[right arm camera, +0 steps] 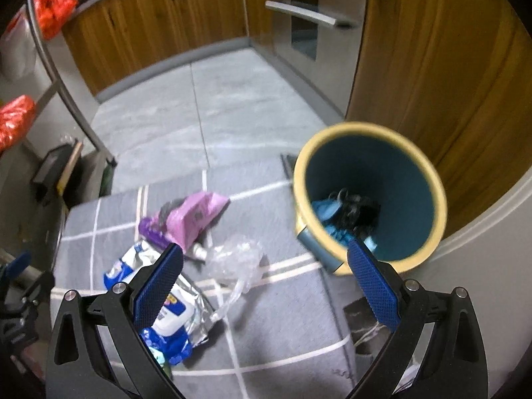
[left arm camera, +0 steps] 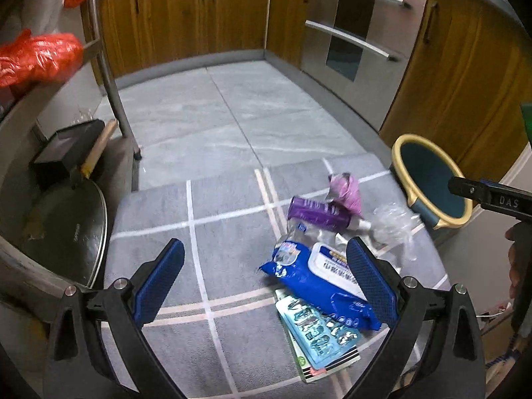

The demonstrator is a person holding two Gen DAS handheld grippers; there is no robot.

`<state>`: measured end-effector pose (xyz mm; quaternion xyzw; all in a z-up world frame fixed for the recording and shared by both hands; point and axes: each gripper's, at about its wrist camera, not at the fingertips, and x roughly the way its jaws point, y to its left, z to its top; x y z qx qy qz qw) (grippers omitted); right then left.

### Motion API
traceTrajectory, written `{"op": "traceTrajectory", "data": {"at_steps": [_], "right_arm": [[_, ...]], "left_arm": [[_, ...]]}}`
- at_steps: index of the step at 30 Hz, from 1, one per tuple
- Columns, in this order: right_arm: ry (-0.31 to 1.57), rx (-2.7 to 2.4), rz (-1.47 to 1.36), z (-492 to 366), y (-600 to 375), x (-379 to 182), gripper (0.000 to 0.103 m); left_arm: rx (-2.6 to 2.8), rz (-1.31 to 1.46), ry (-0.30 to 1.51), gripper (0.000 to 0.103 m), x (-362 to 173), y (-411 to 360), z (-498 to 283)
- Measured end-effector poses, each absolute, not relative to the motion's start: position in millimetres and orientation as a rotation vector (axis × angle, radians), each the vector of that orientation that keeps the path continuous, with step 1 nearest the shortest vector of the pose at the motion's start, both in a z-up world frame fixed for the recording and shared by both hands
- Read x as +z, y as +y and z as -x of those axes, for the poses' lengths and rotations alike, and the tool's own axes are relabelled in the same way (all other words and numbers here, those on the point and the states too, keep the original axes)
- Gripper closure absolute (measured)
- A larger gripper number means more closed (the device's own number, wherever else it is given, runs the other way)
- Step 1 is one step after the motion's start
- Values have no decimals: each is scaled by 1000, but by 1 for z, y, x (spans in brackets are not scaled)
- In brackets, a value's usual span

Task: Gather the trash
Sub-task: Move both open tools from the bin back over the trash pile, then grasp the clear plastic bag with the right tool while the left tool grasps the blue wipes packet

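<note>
Trash lies on a grey checked mat (left arm camera: 212,232): a blue wet-wipe pack (left arm camera: 319,282) (right arm camera: 159,319), a light-blue blister packet (left arm camera: 319,335) under it, a purple bottle (left arm camera: 319,214) (right arm camera: 151,229), a pink wrapper (left arm camera: 345,189) (right arm camera: 196,212) and crumpled clear plastic (left arm camera: 392,224) (right arm camera: 236,259). A teal bin with a yellow rim (left arm camera: 429,179) (right arm camera: 369,193) stands at the mat's right edge, dark and blue trash inside. My left gripper (left arm camera: 266,266) hovers open above the mat, left of the wipe pack. My right gripper (right arm camera: 266,269) is open and empty, between the pile and the bin.
Wooden cabinets (left arm camera: 186,16) and a steel oven front (left arm camera: 352,33) ring the grey tiled floor (left arm camera: 212,106). A metal rack leg (left arm camera: 109,76), a black box (left arm camera: 66,146), a pan lid (left arm camera: 69,232) and orange bags (left arm camera: 36,56) crowd the left side.
</note>
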<state>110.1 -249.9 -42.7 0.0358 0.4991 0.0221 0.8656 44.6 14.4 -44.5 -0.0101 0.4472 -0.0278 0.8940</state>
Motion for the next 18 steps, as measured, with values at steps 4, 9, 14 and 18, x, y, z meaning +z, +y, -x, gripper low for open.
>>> {"op": "traceTrajectory", "data": {"at_steps": [4, 9, 14, 18], "right_arm": [[1109, 46, -48, -120, -242, -62, 5], [1173, 36, -75, -128, -241, -83, 5], [1218, 26, -80, -135, -242, -97, 5], [1233, 34, -67, -140, -240, -103, 5]], "left_arm": [[-60, 16, 979, 7, -64, 9, -54], [-85, 48, 1038, 7, -89, -1, -62], [-115, 78, 1097, 7, -112, -12, -68], [-128, 87, 1117, 9, -123, -18, -72]]}}
